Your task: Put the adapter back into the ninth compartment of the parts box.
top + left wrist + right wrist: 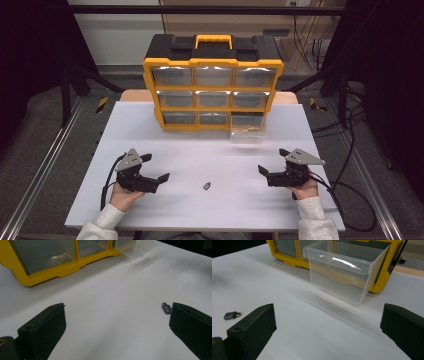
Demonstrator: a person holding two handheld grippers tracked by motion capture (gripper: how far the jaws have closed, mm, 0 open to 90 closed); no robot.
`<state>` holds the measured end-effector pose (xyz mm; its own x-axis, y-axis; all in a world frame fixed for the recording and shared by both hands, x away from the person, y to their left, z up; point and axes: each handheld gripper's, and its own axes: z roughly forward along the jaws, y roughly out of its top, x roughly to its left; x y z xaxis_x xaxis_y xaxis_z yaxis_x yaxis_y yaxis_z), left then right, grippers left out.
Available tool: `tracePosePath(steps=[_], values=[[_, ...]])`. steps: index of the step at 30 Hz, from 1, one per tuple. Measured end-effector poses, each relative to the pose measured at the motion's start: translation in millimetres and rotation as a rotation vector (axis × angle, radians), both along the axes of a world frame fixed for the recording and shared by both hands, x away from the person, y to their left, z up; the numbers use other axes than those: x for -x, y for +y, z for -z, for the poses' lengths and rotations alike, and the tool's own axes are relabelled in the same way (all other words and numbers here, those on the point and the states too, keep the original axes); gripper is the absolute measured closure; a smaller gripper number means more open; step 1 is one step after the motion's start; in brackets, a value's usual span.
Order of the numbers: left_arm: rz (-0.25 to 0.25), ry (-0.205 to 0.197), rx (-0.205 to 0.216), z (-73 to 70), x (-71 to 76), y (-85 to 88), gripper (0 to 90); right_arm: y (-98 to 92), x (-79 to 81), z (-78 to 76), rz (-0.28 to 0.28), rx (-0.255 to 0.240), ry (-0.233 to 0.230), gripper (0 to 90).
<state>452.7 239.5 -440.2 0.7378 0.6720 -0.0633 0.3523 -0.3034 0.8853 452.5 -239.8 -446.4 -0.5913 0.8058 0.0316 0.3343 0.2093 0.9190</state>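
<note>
Two grippers spread and idle, one small adapter between them, one drawer pulled out of the organizer.

We count one yellow-and-black organizer (213, 82) with nine clear drawers in a three-by-three grid; eight sit pushed in, and one clear drawer (247, 131), bottom row at the right end, sticks out toward us onto the white table (210, 150). We see one small grey adapter (206, 186) lying flat on the table, well in front of the organizer and left of that drawer. Left gripper (156, 168) sits left of the adapter, jaws wide apart, empty; in its own view the adapter (166, 308) lies just beside one jaw tip. Right gripper (273, 161) sits right of the adapter, in front of the drawer, jaws also spread, empty.
</note>
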Motion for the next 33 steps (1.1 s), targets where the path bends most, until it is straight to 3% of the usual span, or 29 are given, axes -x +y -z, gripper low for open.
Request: tracePosePath(steps=[33], values=[[0.085, 0.006, -0.007, -14.7, -8.2, -72.8, 0.3, -0.7, 0.7, -0.1, -0.008, -0.008, 0.017, 0.8]])
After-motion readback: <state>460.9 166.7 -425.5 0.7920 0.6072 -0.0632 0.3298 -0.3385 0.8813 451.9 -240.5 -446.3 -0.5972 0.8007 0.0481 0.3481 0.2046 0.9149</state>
